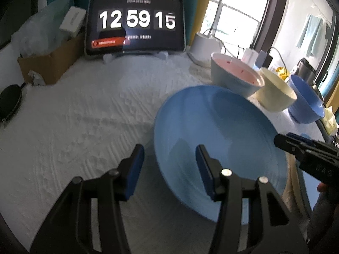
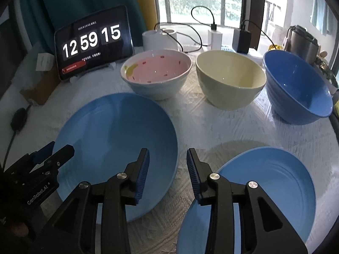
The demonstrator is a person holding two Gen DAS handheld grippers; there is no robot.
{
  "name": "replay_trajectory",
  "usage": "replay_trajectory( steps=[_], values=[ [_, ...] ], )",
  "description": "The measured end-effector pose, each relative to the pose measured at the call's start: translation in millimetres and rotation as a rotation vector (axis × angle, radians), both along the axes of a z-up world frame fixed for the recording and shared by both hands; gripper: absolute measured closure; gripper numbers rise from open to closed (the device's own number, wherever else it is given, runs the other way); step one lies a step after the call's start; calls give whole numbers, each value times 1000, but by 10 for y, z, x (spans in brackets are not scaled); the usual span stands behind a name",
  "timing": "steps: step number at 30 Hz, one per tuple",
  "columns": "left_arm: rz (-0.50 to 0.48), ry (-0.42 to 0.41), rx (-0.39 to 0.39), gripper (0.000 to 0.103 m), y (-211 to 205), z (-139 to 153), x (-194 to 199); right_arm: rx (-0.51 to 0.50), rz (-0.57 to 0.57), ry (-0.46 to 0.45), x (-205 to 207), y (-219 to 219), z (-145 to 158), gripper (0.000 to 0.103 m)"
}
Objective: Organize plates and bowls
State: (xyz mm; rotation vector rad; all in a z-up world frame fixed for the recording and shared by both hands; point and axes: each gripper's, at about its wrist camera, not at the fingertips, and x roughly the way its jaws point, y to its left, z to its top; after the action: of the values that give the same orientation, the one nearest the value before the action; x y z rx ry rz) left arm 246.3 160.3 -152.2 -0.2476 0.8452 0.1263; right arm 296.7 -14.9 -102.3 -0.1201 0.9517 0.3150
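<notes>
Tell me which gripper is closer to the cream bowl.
Right. The right gripper hangs open between the two blue plates, below the cream bowl; the left gripper sits farther left.

Bare cloth (image 1: 84, 116) left of the big blue plate (image 2: 114, 146); three bowls (image 2: 229, 80) behind.

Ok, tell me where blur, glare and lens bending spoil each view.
Left wrist view: soft all over, the big blue plate smeared, the window washed out white. Right wrist view: sharper, the window still overexposed, small highlights in the cream bowl. Both views bow straight lines at dark corners.
</notes>
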Motion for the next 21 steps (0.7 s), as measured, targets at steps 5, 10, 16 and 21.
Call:
replay_trajectory(
  steps=[5,10,16,21],
  values=[
    [2,19,4,51,-12,-25,11,-34,15,52,26,80,-115,64],
    [-27,13,3,51,-41,-28,11,-44,14,56,24,92,-133,64],
    [-56,0,-11,54,-68,-23,10,-68,24,38,-46,130,-130,70],
    [-67,-31,23,58,-112,39,-58,-58,13,25,-69,86,-89,75]
  ],
)
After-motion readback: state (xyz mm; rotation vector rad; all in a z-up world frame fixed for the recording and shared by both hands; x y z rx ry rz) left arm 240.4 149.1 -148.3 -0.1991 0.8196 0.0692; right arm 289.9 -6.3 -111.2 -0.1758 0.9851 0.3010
